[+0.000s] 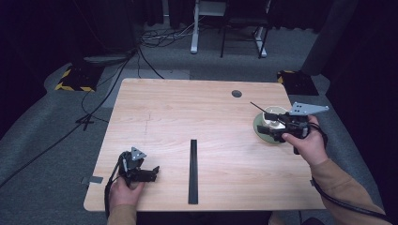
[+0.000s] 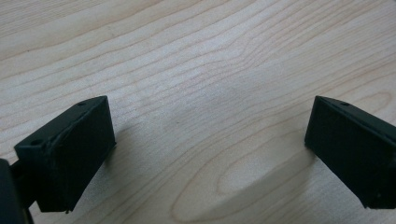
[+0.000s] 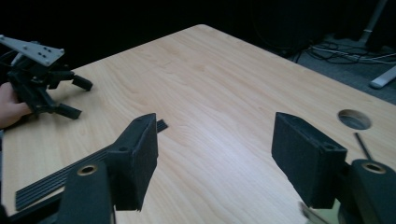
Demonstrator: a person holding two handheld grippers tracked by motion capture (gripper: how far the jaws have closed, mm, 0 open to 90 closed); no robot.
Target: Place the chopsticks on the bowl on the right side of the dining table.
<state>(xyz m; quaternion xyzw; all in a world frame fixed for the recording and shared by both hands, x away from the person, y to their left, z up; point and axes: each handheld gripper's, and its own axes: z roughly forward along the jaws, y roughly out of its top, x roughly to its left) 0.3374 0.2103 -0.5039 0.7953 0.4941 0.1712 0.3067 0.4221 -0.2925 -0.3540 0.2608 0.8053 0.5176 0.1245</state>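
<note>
Your left tool (image 1: 151, 172) rests low on the surface (image 1: 187, 112), jaws wide and empty, parked clear. Your right tool (image 1: 264, 125) hovers with jaws wide, nothing between them, over the green plate (image 1: 259, 127) at the right edge; a black strip (image 1: 193, 171) lies between them.

A round pale green plate (image 1: 263, 129) lies flat on the desk (image 1: 187, 112) near its right edge. A thin black stick (image 1: 258, 108) leans out over the plate's far rim. A long black ribbed strip (image 1: 193, 171) lies flat at centre, end-on to the near edge.
</note>
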